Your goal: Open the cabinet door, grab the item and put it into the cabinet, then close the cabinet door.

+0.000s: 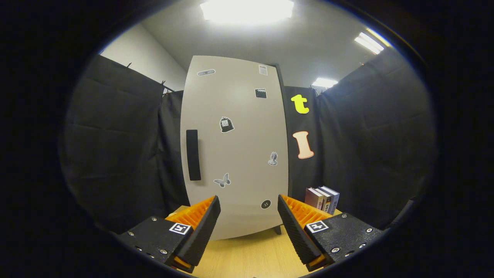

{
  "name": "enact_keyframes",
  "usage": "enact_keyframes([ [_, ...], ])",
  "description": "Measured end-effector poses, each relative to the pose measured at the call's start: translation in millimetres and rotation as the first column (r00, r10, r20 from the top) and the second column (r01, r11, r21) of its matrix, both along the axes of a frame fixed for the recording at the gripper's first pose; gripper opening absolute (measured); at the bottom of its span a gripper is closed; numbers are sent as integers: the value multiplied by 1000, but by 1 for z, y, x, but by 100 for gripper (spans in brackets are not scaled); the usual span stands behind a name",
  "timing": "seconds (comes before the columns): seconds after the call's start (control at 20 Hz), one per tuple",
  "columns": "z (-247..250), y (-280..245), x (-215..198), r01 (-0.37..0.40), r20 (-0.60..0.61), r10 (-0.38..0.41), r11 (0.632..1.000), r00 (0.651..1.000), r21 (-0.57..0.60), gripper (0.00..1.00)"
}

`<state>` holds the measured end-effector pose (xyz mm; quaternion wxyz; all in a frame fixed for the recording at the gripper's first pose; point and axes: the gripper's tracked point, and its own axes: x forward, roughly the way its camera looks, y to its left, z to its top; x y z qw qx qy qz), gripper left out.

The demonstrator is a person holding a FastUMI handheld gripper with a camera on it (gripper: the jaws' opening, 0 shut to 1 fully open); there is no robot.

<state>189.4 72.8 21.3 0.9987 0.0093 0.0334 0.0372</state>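
Black cloth is walling the booth while I am holding the tool (249, 227) released above the counter (247, 255). Ahead-left the handle (193, 155) is waiting on the shut cabinet door (235, 146); ahead-right, the books (322, 199) are standing ready beside the cabinet.

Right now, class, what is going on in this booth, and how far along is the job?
A person is holding a two-finger gripper, its fingers open with nothing between them, pointed at a pale cabinet standing on a wooden table. The cabinet door is shut; its dark handle sits beyond the left finger, untouched. A few books stand on the table beside the cabinet, beyond the right finger. No step looks done yet.
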Motion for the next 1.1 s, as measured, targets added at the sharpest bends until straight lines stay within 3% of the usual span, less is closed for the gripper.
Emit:
enact_keyframes([
  [0.3, -21, 9, -33, -11, -4, 11, 1000, 1000, 9, 93],
  [1.1, -35, 18, -48, -6, -45, 9, 998, 999, 63, 93],
])
